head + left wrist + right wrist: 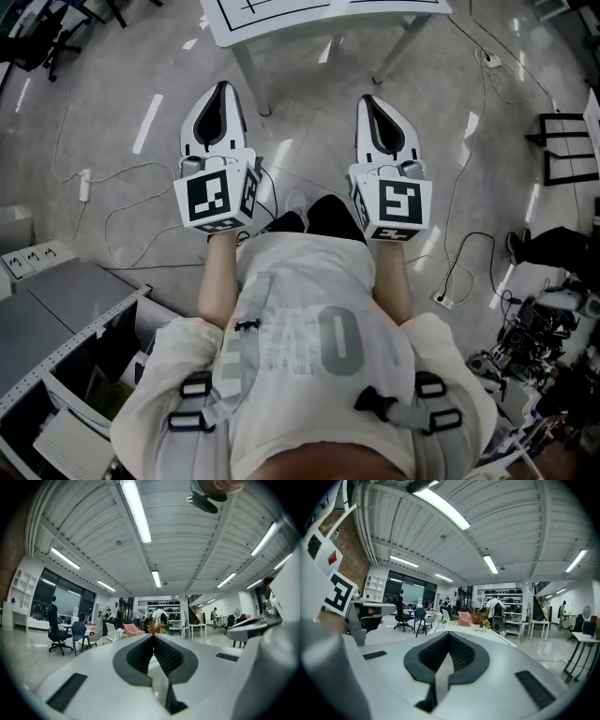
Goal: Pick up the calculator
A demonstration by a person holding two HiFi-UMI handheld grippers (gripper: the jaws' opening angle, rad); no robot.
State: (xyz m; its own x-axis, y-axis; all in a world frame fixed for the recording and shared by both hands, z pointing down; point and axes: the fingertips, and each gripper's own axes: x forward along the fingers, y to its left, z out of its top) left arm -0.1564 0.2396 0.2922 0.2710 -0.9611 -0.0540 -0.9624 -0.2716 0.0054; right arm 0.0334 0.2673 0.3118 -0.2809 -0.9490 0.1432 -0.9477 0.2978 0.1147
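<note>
No calculator shows in any view. In the head view my left gripper [222, 87] and right gripper [367, 99] are held level side by side above the floor, pointing toward a white table [281, 19]. Both pairs of jaws are pressed together with nothing between them. In the left gripper view the left gripper [153, 635] points across a large workshop room; the right gripper [449, 633] looks over the same room from its own view. Each sees the other gripper at its frame's edge.
Cables [122, 202] and a power strip [84, 183] lie on the glossy floor. A grey shelf unit [56, 328] stands at the left, equipment clutter [539, 328] at the right. Far off are office chairs [58, 634], tables [541, 625] and people.
</note>
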